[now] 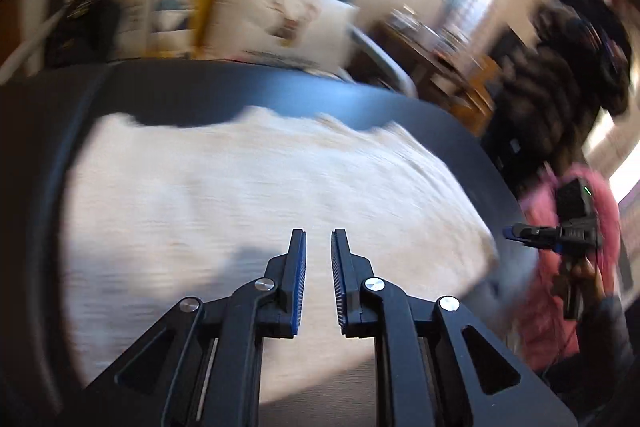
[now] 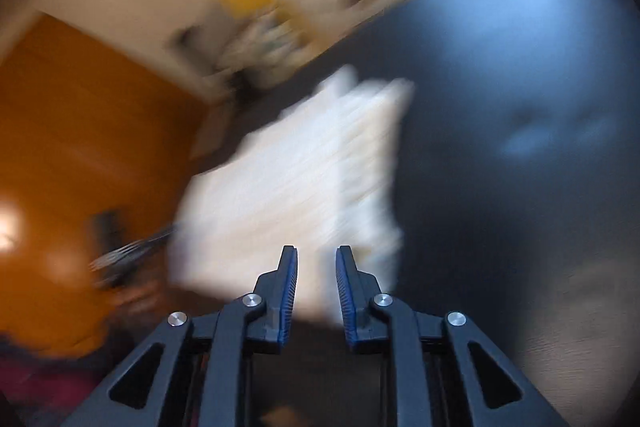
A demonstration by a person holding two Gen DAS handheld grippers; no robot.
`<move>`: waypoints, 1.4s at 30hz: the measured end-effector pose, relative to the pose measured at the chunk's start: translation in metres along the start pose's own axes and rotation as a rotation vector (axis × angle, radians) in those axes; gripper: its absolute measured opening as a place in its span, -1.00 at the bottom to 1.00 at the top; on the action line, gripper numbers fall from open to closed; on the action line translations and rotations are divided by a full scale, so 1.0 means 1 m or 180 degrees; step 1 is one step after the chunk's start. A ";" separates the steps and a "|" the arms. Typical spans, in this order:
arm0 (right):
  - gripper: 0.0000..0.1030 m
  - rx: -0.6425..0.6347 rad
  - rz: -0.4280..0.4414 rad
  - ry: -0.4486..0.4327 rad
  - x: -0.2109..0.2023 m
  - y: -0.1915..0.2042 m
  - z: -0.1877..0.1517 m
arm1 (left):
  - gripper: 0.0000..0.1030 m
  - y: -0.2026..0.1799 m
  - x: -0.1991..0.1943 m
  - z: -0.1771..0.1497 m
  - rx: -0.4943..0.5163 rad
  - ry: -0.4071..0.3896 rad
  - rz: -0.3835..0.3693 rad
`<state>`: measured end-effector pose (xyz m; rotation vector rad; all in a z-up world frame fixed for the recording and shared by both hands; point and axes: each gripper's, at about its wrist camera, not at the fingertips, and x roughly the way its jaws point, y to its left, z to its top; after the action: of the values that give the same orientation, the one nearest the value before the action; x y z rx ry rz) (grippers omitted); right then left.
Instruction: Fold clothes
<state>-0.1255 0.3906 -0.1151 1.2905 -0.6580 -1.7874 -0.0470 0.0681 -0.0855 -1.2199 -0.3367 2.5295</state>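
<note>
Pale garment (image 1: 256, 195) spread flat across the dark bench (image 1: 224, 91), its far edge short of the bench's far edge; both views smeared, so impossible to tell whether already folded or yet to be. Left gripper (image 1: 319, 247) and right gripper (image 2: 316, 263) both hovering over the cloth, jaws apart, clamped on nothing. Best to slow down, settle over a corner, and pinch only one clean layer before lifting.

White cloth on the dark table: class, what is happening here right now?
A person holds a gripper in each hand over a white cloth lying on a dark table. The left gripper and the right gripper are both open and hold nothing. Heavy blur hides how far the cloth is folded.
</note>
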 end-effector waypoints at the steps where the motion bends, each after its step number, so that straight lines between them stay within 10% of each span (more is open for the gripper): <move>1: -0.53 -0.0014 0.0083 0.0026 0.002 -0.005 0.000 | -0.73 -0.016 0.009 0.002 0.0124 0.0063 -0.0046; 14: -0.33 -0.0449 0.1055 0.0916 0.052 -0.037 0.030 | -0.73 -0.141 0.103 0.041 0.0846 0.0633 -0.0465; 22: -0.33 -0.1226 0.1041 0.1830 0.087 0.012 0.002 | -0.73 -0.133 0.180 0.062 0.1105 0.1133 0.0296; 26: -0.33 -0.1112 0.0836 0.1776 0.087 -0.001 -0.002 | -0.73 -0.137 0.177 0.063 0.1159 0.1108 0.0302; 32: -0.29 -0.0970 0.0975 0.1397 0.063 -0.009 0.001 | -0.73 -0.148 0.136 0.063 0.1167 0.0946 -0.0292; 42: -0.26 -0.0880 0.0801 0.1267 0.054 -0.006 -0.004 | -0.73 -0.164 0.138 0.047 0.1287 0.0995 -0.0183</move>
<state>-0.1315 0.3480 -0.1486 1.2607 -0.3195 -1.3138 -0.1363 0.2677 -0.0997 -1.3790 0.2007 2.1658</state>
